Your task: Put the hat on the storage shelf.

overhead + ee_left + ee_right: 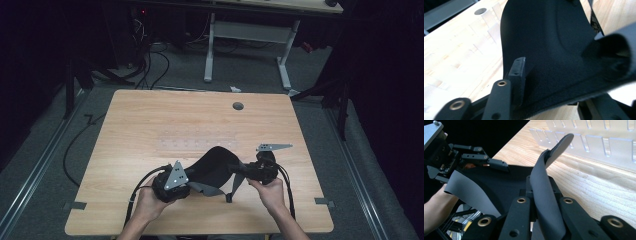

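Holding a black padded fabric piece (216,165) with grey straps (544,202) between them above the tabletop's (150,125) near edge, the left gripper (189,181) is clenched on one edge, the right gripper (239,169) on a strap. Likely mid-spreading or folding; next calls for coordinated hands.

Desk (150,120): fabric piece (216,165) at near centre, between the two tools. Left tool (186,181) at its left near edge, jaws closed on the fabric edge (554,75); right tool (239,169) at its right, jaws closed on a strap (544,192). Second strap (205,188) runs near side of the fabric, between the tools. Strip of clear tape (195,142) on the desk just far of the fabric. Cable hole (238,106) far, right of centre. Second table (250,30) on the floor beyond the desk.
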Demonstrator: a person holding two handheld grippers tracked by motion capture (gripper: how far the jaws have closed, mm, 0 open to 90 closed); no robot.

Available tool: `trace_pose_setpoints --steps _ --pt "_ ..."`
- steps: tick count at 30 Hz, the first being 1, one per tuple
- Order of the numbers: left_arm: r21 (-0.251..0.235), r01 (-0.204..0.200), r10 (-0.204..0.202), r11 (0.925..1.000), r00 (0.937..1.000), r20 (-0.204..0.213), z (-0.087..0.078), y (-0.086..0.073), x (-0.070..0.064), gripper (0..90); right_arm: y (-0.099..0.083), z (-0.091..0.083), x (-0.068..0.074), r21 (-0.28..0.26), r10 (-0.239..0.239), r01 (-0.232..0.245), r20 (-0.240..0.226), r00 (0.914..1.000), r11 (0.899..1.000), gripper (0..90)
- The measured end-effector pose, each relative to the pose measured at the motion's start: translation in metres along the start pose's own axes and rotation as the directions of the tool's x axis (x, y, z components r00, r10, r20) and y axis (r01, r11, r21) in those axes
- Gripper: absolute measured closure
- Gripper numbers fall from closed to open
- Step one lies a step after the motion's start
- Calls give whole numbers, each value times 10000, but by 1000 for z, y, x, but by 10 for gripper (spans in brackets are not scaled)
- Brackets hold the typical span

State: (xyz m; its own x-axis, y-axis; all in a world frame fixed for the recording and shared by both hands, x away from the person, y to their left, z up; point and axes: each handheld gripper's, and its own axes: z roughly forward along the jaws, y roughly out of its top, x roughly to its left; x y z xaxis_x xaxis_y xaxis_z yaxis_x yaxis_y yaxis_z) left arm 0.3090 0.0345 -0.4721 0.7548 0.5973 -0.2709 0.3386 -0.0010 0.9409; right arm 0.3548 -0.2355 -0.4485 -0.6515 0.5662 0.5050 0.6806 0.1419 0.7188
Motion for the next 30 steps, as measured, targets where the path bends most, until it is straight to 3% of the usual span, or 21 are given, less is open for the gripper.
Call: trace_pose_setpoints --steps 8,12,17,18,24,26,30 --pt "357 453 -478 9983 9960 748 -6 5 1 748 0 3 -3 -46 114 -114 -41 9999 9999 806" --pt "358 557 -600 9978 9894 1320 -8 6 -2 846 0 3 -5 -99 250 -250 -5 9997 9996 765" --pt "263 698 -734 9972 9813 1781 -9 7 -6 866 0 1 -9 -409 401 -403 -69 9992 9983 728" --pt "323 707 -754 9970 9808 1801 -8 6 -6 867 0 0 -9 -583 457 -452 72 9989 9973 683" --pt "409 986 -1040 9943 9810 1640 -8 8 -2 867 -1 -4 -11 -770 375 -351 310 9988 9964 603" --pt "287 1291 -1321 9912 9780 1617 -9 9 0 866 -3 -8 -10 -813 249 -197 632 9977 9965 591" --pt "45 1499 -1489 9887 9771 1522 -15 14 6 866 -10 -13 -14 -850 35 65 1170 9931 9964 558"
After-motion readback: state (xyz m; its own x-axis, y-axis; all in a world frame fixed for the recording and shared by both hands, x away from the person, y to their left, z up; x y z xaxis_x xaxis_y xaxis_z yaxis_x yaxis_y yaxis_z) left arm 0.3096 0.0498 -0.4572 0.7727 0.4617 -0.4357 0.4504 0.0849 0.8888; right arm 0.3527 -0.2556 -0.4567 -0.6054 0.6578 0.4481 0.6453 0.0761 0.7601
